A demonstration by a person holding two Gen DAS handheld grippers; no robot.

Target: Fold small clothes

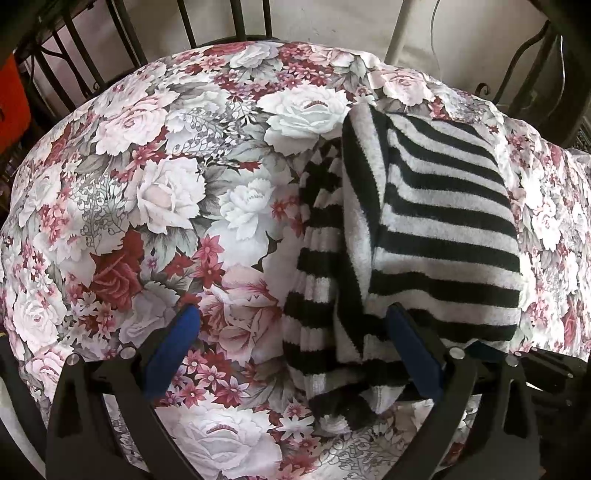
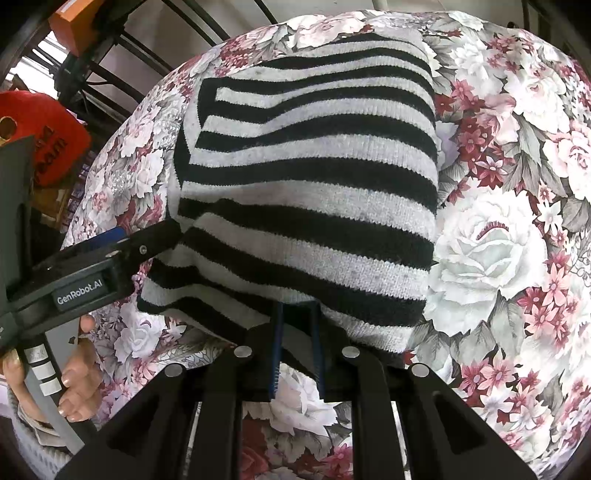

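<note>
A black-and-white striped knit garment (image 1: 443, 221) (image 2: 314, 177) lies folded over on a floral cloth (image 1: 147, 184) (image 2: 498, 240). In the right wrist view my right gripper (image 2: 297, 332) has its blue pads close together. They pinch the garment's near edge, and the fabric drapes over the fingertips. My left gripper (image 1: 293, 332) stands wide open. Its right finger (image 1: 413, 350) rests on the garment's near left part and its left finger (image 1: 173, 347) is over bare floral cloth. The right wrist view also shows the left gripper (image 2: 110, 251) at the garment's left edge, held by a person's hand (image 2: 77, 376).
Black metal chair backs (image 1: 236, 22) stand around the far edge of the floral surface. An orange object (image 1: 11, 96) sits at far left. A red item (image 2: 48, 140) and an orange box (image 2: 74, 22) lie beyond the left edge. Floral cloth spreads left and right of the garment.
</note>
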